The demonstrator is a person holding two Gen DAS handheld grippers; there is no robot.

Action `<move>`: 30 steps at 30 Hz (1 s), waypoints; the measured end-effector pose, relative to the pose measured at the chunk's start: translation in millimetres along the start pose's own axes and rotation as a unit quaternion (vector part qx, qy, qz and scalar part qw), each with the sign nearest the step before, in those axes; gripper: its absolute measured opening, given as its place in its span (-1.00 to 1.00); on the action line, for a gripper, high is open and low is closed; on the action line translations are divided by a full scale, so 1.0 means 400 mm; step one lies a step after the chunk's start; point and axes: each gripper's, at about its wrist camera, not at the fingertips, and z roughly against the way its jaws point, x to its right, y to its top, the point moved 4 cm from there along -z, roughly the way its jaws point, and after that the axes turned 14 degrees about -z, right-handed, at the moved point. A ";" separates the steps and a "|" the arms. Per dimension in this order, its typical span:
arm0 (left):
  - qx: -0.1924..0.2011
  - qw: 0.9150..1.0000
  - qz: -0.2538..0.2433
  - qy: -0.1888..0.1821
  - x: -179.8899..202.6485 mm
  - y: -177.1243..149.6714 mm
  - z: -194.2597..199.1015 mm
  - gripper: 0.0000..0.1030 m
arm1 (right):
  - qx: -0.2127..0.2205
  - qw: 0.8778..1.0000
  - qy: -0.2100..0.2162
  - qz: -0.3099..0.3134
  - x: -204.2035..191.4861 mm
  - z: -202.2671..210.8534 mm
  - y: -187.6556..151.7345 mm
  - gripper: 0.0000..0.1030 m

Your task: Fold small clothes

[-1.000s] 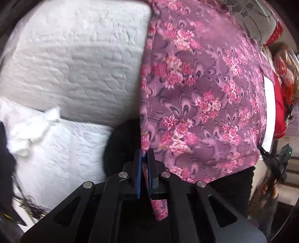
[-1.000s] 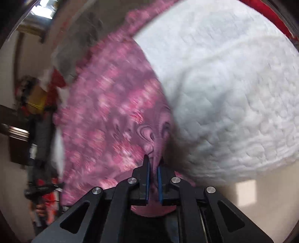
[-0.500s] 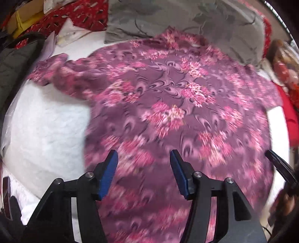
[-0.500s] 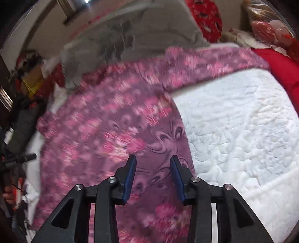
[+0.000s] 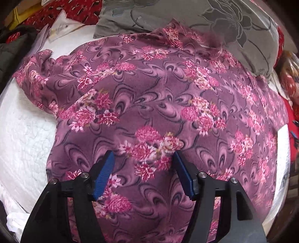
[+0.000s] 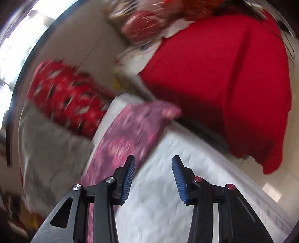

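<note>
A purple floral top (image 5: pixel 168 104) lies spread flat on the white quilted bed (image 5: pixel 24 134), its collar at the far side and one sleeve out to the left. My left gripper (image 5: pixel 143 158) is open and empty just above the garment's lower middle. In the blurred right wrist view, my right gripper (image 6: pixel 153 162) is open and empty over the white quilt (image 6: pixel 168 196), with the top's right sleeve (image 6: pixel 130 130) just left of and beyond its fingers.
A grey flowered pillow (image 5: pixel 214 20) lies behind the collar. Red patterned fabric (image 5: pixel 74 11) and papers (image 5: pixel 61 26) sit at the back left. A red cloth (image 6: pixel 224 84) drapes beside the bed, with a red patterned pillow (image 6: pixel 69 97) and grey pillow (image 6: pixel 46 149).
Both grippers let go of the top's hem, opened and lifted off. The top now lies flat on the bed. The right gripper has swung right toward the sleeve end.
</note>
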 end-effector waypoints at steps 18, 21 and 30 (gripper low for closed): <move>0.030 0.998 0.039 -0.041 0.024 0.299 -0.096 0.25 | 0.107 0.994 0.003 0.026 -0.090 -0.027 0.135 -0.85; 0.019 0.999 0.023 -0.031 0.040 0.296 -0.108 0.25 | 0.116 0.991 0.008 0.069 -0.145 0.015 0.093 -0.85; 0.060 0.993 0.048 -0.087 -0.030 0.276 -0.084 0.25 | 0.042 0.982 0.065 0.173 -0.323 0.061 -0.190 -0.84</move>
